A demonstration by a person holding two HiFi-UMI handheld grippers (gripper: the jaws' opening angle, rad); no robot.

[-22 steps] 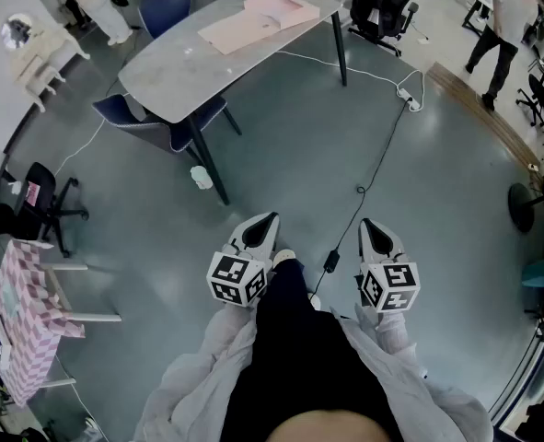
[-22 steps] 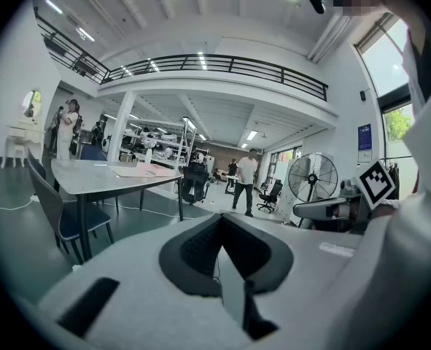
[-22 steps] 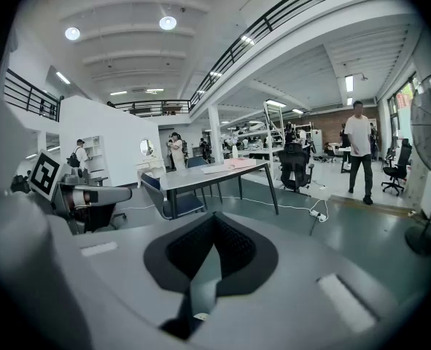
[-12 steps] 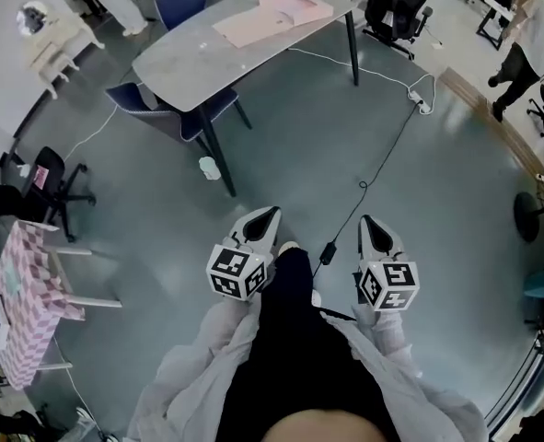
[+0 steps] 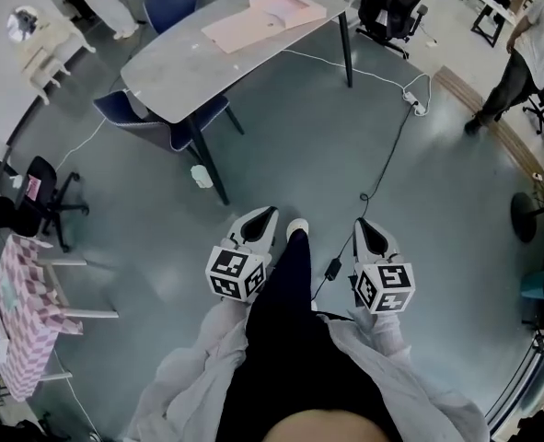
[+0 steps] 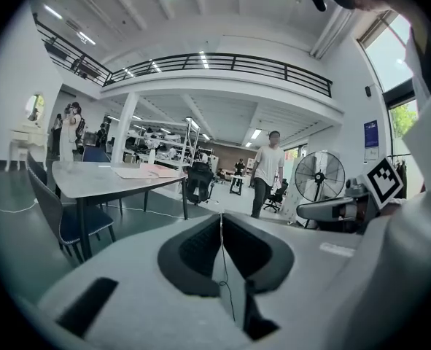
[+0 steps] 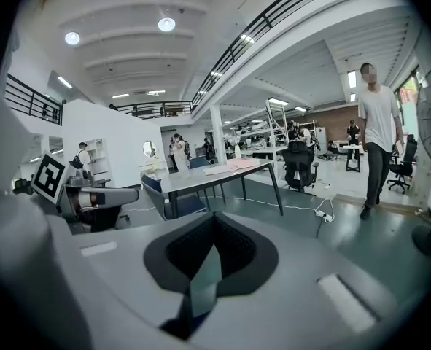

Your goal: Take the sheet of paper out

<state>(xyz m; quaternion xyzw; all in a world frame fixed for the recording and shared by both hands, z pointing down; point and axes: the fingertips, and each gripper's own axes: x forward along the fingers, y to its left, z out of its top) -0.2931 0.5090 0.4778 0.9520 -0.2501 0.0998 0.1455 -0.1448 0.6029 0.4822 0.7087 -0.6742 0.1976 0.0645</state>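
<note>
Foot forward; paper beyond left tongs

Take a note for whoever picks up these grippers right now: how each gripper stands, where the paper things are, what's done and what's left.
Left gripper: fingers shut, nothing between them, held out over the floor.
Right gripper: likewise shut and empty.
Job's things: a pink folder and a flat pink sheet lie on the grey table ahead, across the floor.
Done: nothing; neither gripper touches them.
Left: walk to the table, open the fingers, take the sheet of paper out.
</note>
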